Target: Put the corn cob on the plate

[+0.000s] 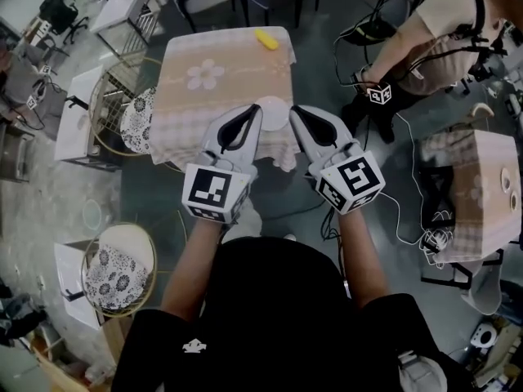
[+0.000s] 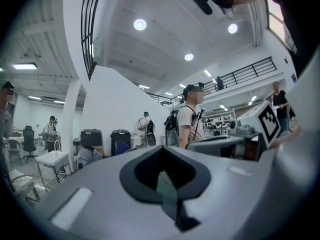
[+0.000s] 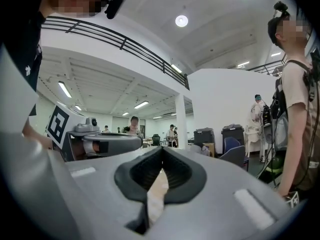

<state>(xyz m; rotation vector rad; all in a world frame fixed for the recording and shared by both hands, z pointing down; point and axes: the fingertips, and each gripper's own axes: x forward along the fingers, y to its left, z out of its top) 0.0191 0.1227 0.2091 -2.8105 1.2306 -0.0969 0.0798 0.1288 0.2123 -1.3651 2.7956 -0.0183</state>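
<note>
The corn point(image 1: 265, 39) lies at the far edge of the surface point(image 1: 196, 109), near its right corner, well apart from the plate point(image 1: 274, 118) at the near edge. The left hand-held gripper point(image 1: 256, 108) and the right hand-held gripper point(image 1: 295, 109) have their jaws pressed together, holding nothing, with their tips flanking the plate.

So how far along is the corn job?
Nothing done yet. The corn cob lies at the table's far edge, away from the white plate near the front. The left gripper and right gripper are both shut and empty. Remaining: grab the cob, set it on the plate.
</note>
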